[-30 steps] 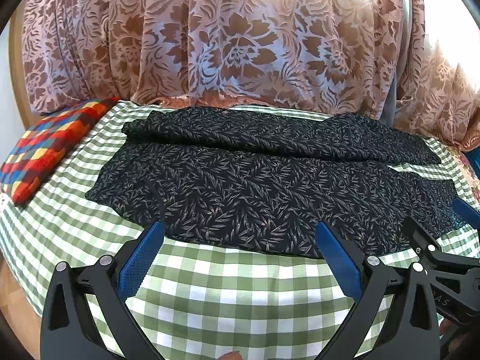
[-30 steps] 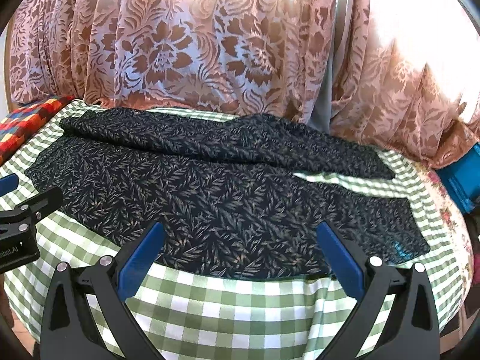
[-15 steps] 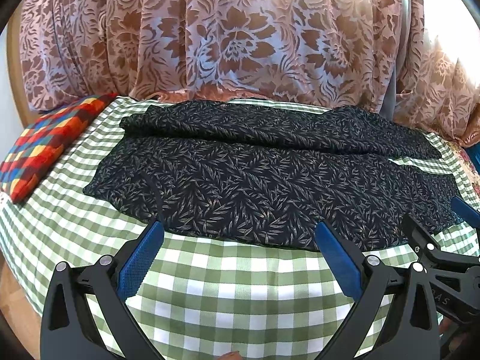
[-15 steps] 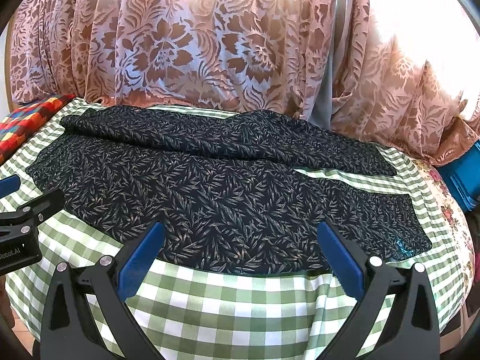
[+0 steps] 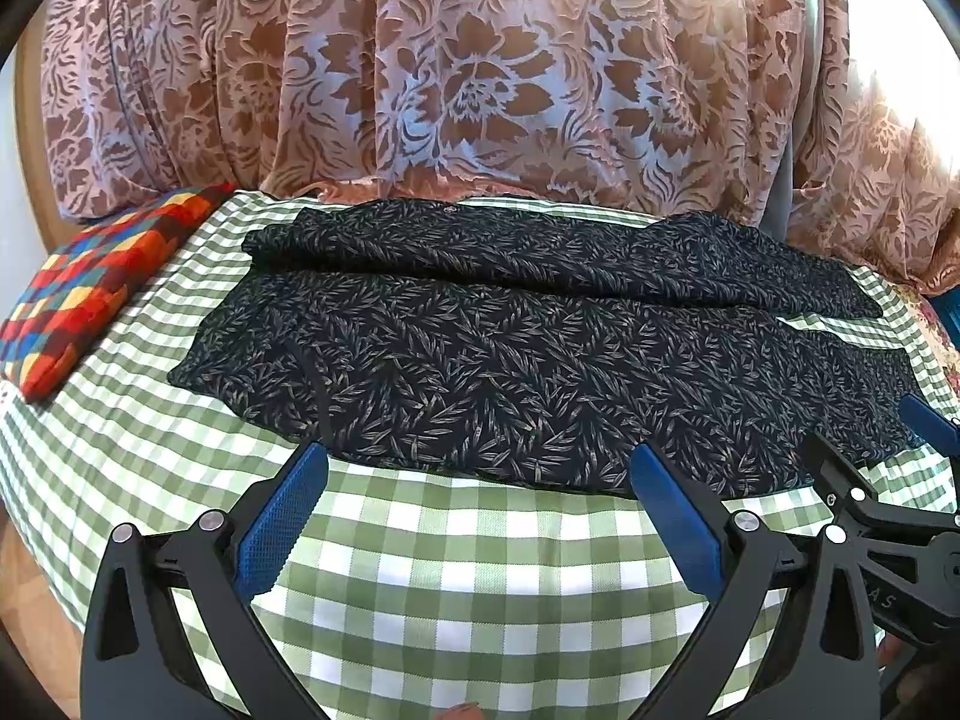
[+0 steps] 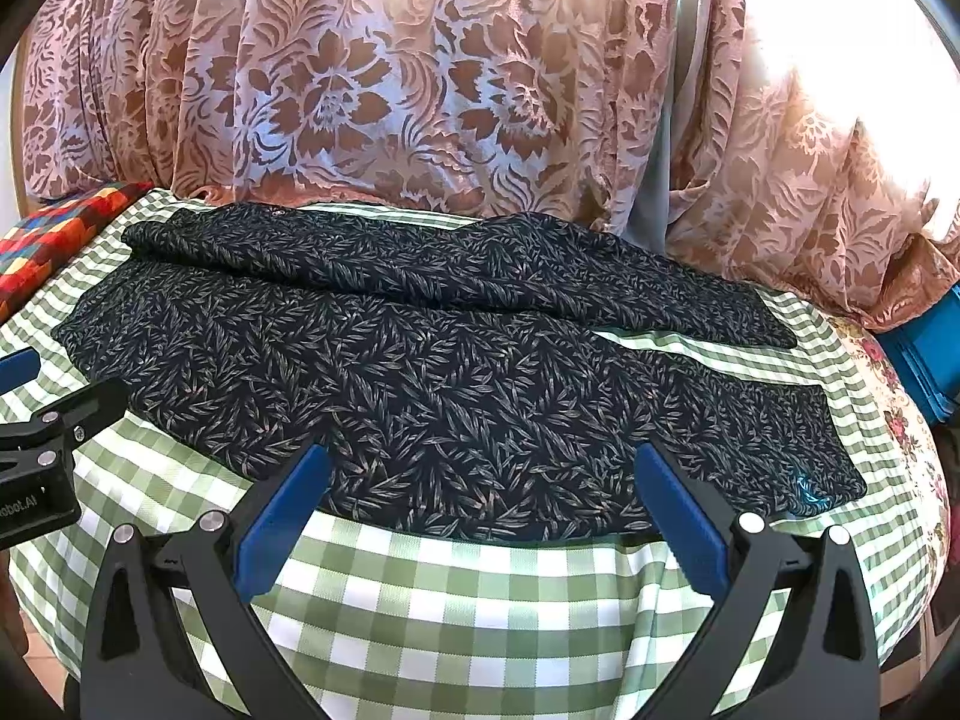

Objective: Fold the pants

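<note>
Dark navy pants with a pale leaf print [image 5: 528, 354] [image 6: 432, 372] lie spread across a green-and-white checked cloth [image 5: 480, 564] [image 6: 480, 594], waist end at the left, two legs running right, the far leg [image 5: 570, 252] lapping over the near one. My left gripper [image 5: 480, 468] hovers open just short of the pants' near edge, holding nothing. My right gripper [image 6: 483, 474] is open too, its blue fingertips over the near hem of the fabric. Each gripper shows at the edge of the other's view.
A bright multicoloured patchwork cushion [image 5: 90, 288] lies at the far left of the surface. A pink floral curtain [image 5: 480, 72] hangs close behind. A floral-print cover [image 6: 900, 408] and something blue [image 6: 930, 354] sit at the right edge.
Both cameras have drawn back and tilted up slightly, so the pants sit a little farther and more checked cloth shows in front. Nothing was gripped.
</note>
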